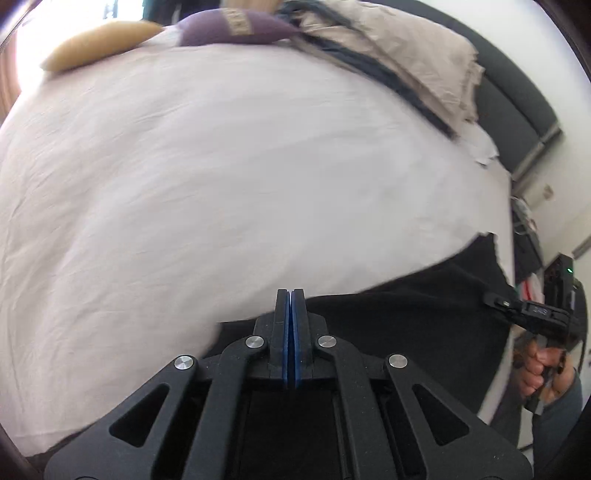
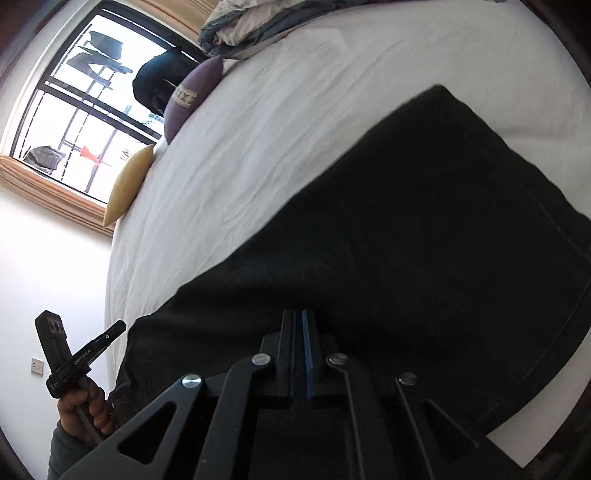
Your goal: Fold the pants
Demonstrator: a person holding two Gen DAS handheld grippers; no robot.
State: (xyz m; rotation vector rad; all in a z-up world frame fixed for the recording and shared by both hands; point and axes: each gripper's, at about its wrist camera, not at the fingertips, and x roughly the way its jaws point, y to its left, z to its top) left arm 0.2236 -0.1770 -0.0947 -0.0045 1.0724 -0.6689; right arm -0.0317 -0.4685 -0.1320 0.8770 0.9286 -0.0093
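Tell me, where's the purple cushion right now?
The purple cushion lies at the bed's far edge by the window, between the yellow cushion and the crumpled bedding.

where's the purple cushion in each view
Left wrist view: the purple cushion sits at the top centre, on the far edge of the white bed sheet, right of the yellow cushion.
Right wrist view: the purple cushion is upper left, at the sheet's edge below the window, above the yellow cushion.
Shared landmark: the black pants on the sheet, lower right in the left wrist view.
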